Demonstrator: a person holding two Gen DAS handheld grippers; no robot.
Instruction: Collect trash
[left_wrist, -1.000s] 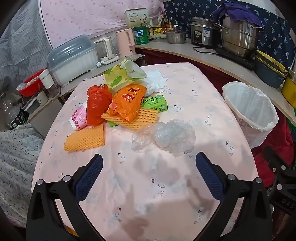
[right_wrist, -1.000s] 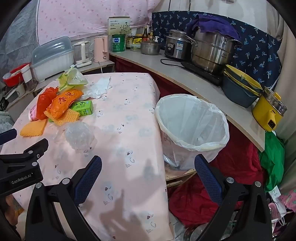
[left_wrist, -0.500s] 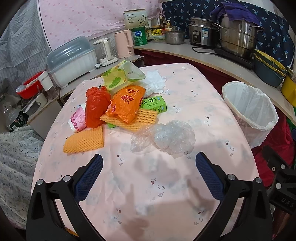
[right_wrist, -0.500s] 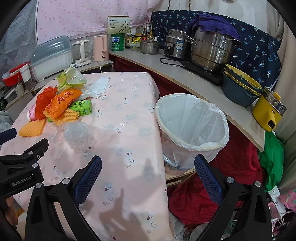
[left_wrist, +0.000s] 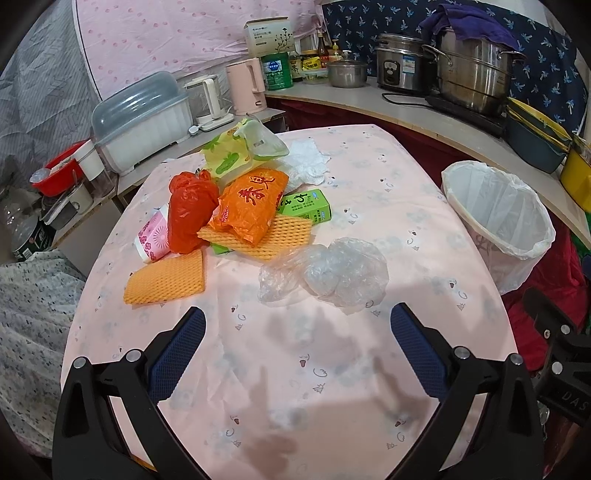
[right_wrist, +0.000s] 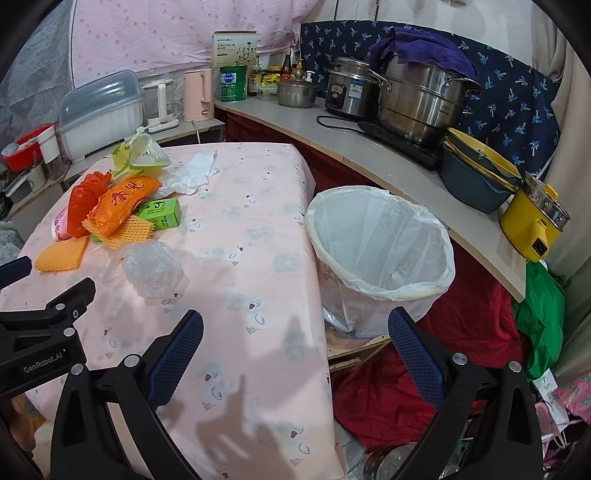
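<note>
A pile of trash lies on the pink table (left_wrist: 295, 369): crumpled clear plastic (left_wrist: 332, 273), an orange snack bag (left_wrist: 251, 206), a red plastic bag (left_wrist: 188, 214), orange foam nets (left_wrist: 166, 277), a green carton (left_wrist: 306, 208), a yellow-green wrapper (left_wrist: 229, 158) and white tissue (left_wrist: 306, 162). A lined bin (left_wrist: 498, 221) stands off the table's right edge; it also shows in the right wrist view (right_wrist: 380, 251). My left gripper (left_wrist: 295, 350) is open and empty, just short of the clear plastic. My right gripper (right_wrist: 295, 350) is open and empty over the table's right edge, near the bin.
A counter (right_wrist: 369, 147) behind carries steel pots (right_wrist: 417, 103), a rice cooker, stacked bowls (right_wrist: 476, 177) and a yellow pot (right_wrist: 532, 221). A lidded plastic box (left_wrist: 140, 118) and kettles stand at the far left. Red cloth (right_wrist: 443, 369) lies on the floor under the bin.
Both views have shifted only slightly; the trash pile and the bin sit a touch differently in frame. Both grippers stay open and empty.
</note>
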